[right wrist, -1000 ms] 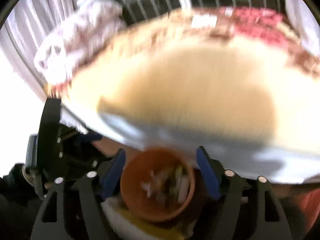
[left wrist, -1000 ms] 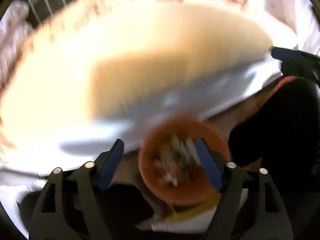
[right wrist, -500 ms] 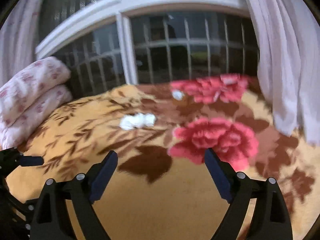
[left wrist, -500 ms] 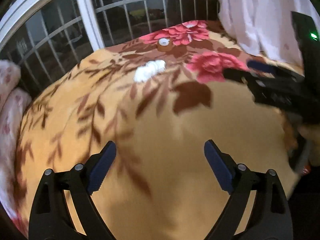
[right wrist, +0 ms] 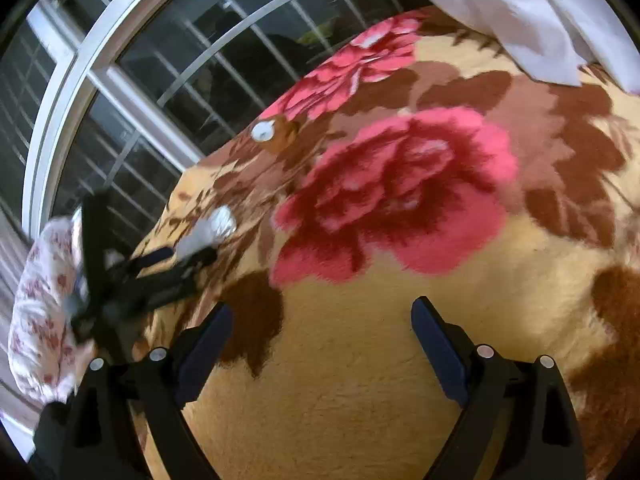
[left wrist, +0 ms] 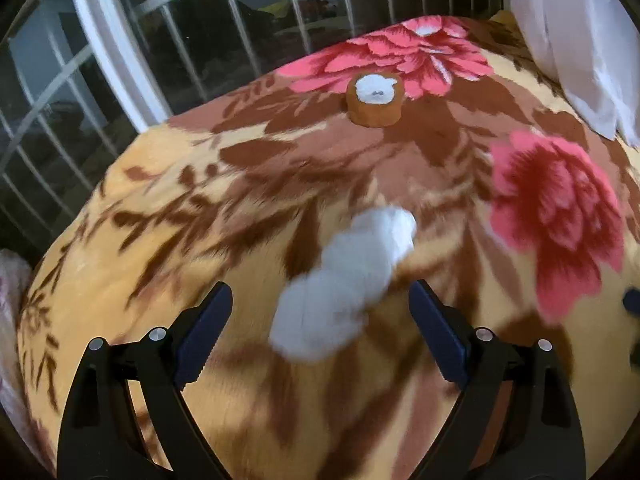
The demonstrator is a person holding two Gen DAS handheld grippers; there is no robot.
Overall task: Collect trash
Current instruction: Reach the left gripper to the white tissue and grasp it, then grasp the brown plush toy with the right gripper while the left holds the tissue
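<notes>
Both claws stand spread wide with nothing gripped. The left gripper (left wrist: 320,312) hangs over the bed with its two blue pads (left wrist: 204,332) far apart; a crumpled white tissue wad (left wrist: 344,280) lies on the blanket in the gap ahead of them, and neither pad presses on it. Blur makes it impossible to tell whether a pad grazes the wad. The right gripper (right wrist: 322,336) is released too, its pads framing only bare blanket. In the right wrist view the left gripper (right wrist: 176,260) shows as a dark blurred frame near the left edge of the bed, with the same wad (right wrist: 208,232) at its tips.

One blanket (left wrist: 200,240) covers the bed, yellow with brown leaves and three red flowers countable in the left view. One barred window (left wrist: 140,40) stands behind the far edge of the bed. One white curtain (left wrist: 580,40) hangs at the far right corner. One pink-flowered folded cover (right wrist: 40,300) sits off the left edge.

Of trash there are two pieces: the single white wad, toward the middle of the bed, and one brown paper cup (left wrist: 374,100) stuffed with white paper, upright near the far edge beside the nearest red flower, well apart from both claws. The cup (right wrist: 276,132) appears small in the right view.
</notes>
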